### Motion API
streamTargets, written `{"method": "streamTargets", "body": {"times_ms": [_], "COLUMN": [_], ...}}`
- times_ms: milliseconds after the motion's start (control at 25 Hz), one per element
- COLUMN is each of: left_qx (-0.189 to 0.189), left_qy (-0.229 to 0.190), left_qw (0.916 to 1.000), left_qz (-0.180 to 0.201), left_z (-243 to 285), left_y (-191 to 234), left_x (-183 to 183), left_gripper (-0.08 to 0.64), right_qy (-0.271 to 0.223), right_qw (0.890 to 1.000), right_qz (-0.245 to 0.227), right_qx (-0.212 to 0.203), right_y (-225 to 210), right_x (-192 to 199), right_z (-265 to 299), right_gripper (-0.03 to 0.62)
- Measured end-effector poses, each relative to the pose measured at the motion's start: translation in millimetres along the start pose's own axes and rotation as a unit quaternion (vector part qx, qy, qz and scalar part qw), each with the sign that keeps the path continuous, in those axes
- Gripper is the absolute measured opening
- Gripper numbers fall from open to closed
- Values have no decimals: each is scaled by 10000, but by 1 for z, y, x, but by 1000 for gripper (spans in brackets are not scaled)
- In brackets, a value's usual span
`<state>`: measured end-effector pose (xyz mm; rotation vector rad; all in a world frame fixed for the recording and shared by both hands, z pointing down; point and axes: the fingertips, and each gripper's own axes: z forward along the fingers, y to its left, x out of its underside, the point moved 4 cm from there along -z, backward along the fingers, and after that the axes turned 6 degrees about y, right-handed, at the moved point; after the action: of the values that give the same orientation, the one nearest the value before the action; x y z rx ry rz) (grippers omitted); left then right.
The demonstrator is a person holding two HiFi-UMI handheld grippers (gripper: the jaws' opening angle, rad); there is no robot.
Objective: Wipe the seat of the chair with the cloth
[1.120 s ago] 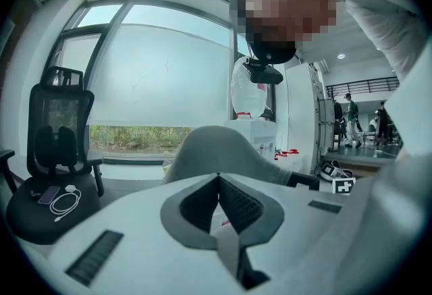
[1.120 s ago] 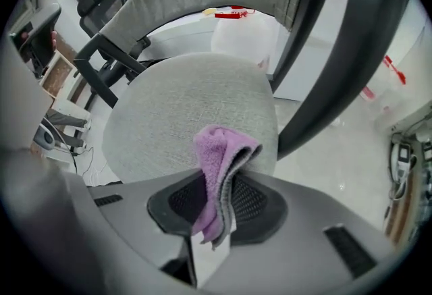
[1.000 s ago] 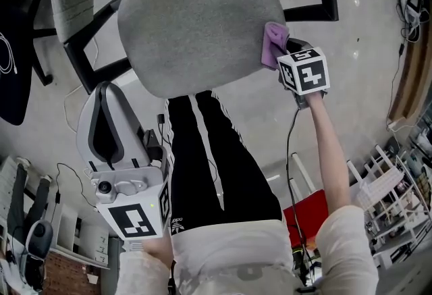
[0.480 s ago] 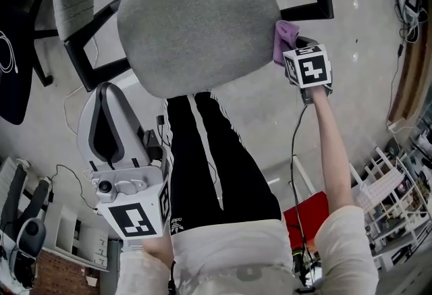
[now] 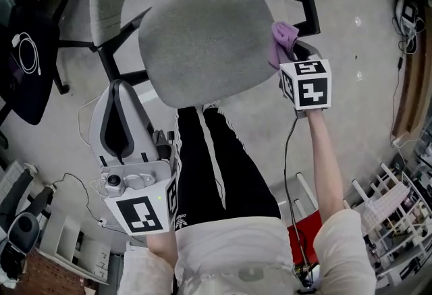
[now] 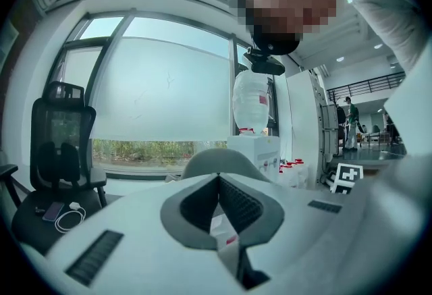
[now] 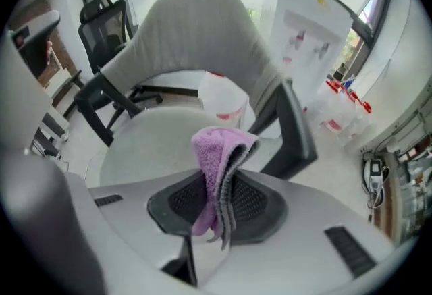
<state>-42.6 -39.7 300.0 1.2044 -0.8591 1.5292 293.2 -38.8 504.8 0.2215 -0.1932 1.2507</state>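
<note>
Right hand-held gripper (image 5: 291,52) clamps the purple cloth (image 5: 282,40) at the chair seat's (image 5: 209,44) right edge, with open floor (image 5: 358,57) beyond. Left hand-held gripper (image 5: 120,88), jaws together and empty, is well apart.

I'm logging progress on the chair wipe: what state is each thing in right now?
seat: bare, nothing lying on it.
cloth: folded over, pinched in the jaws, at the seat's right edge; contact unclear.
right gripper: shut on the cloth.
left gripper: shut, holding nothing.
</note>
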Motion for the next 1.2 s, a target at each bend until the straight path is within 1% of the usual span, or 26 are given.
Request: {"method": "streamTargets", "body": {"times_ms": [120,200,320,440,520,600,720,800,920,1000,1120,1200], "left_qx": [-78,-96,-97,-23,100,242,368,407,442,461,500,556], "left_qy": [-227,-479,-698,-794,-839,-991,-1319,-1484,-1694,-1788,-1885,-1943], "left_qw": [9996,9987,9974,9967,9963,9947,9906,9881,9844,9826,9805,9789], "left_qz": [-115,-127,-132,-160,-157,-97,10,81,171,198,237,286], "left_z": [3,8,7,-3,-15,-27,-43,-54,-67,-74,-83,-89], "left_y": [2,5,7,3,-4,-11,-16,-18,-15,-11,-5,-7], "left_x": [-41,-73,-126,-179,-212,-243,-283,-304,-327,-335,-341,-343], "left_gripper": [12,12,12,12,12,12,12,12,12,12,12,12], "right_qy": [-866,-1542,-2445,-3252,-3690,-4087,-4596,-4827,-5089,-5248,-5435,-5521], "right_qw": [9960,9874,9683,9437,9276,9108,8858,8727,8572,8483,8374,8320], "right_qz": [226,362,504,600,586,575,644,732,787,703,582,509], "right_qx": [-4,26,60,27,35,73,10,-45,-101,-83,48,167], "right_y": [11,17,30,49,64,77,90,94,101,108,118,122], "right_x": [-60,-106,-158,-190,-198,-202,-201,-196,-189,-186,-180,-175], "right_z": [-55,-97,-175,-261,-315,-362,-420,-449,-481,-498,-514,-521], "right_gripper": [92,91,92,92,92,92,92,92,92,92,92,92]}}
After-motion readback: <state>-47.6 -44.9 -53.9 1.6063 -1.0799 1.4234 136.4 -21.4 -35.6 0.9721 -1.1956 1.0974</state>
